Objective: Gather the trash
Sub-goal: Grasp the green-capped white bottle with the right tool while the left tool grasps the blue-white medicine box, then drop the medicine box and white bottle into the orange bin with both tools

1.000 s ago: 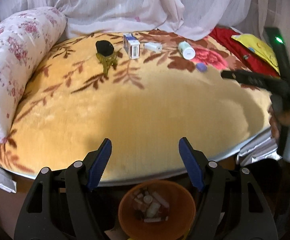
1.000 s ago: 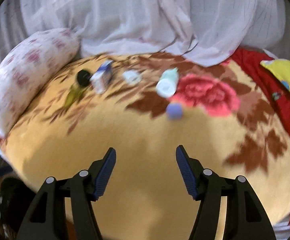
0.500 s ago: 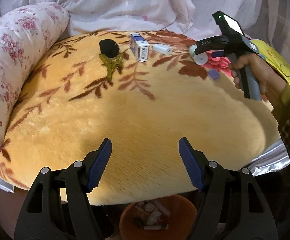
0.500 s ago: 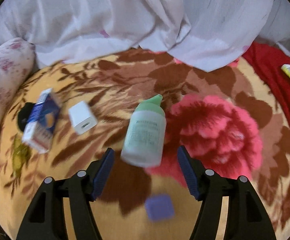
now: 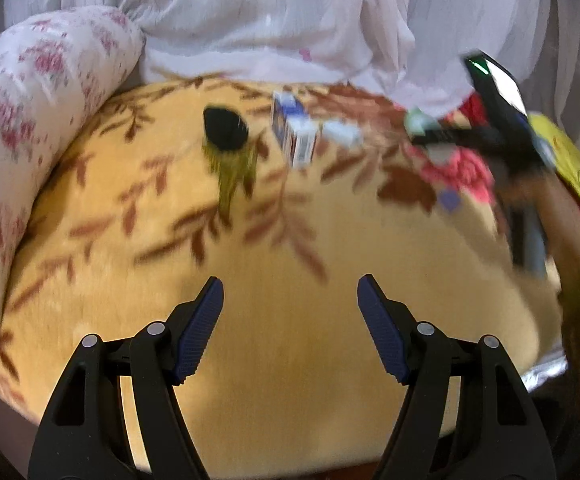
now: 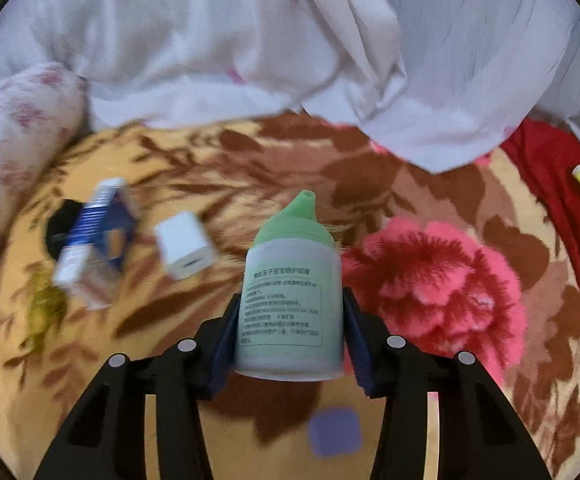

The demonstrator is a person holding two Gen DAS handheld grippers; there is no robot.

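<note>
A pale green bottle (image 6: 290, 300) with a green cap lies on the yellow flowered blanket (image 6: 210, 420). My right gripper (image 6: 290, 320) has its fingers on both sides of the bottle, touching or nearly touching it; it is blurred in the left wrist view (image 5: 442, 136). A blue and white box (image 6: 98, 248), a small white box (image 6: 184, 244), a black object (image 6: 60, 226) and a purple square (image 6: 334, 432) lie nearby. My left gripper (image 5: 290, 312) is open and empty above the blanket's near part. The box (image 5: 294, 136) and black object (image 5: 226, 128) lie far ahead of it.
A flowered bolster pillow (image 5: 18, 152) lies along the left. White fabric (image 5: 290, 20) hangs behind the bed. Red cloth (image 6: 562, 184) and a yellow item (image 5: 578, 184) lie at the right.
My right gripper moved forward onto the green bottle and narrowed around it. My left gripper moved forward over the blanket; the orange bin below has left its view.
</note>
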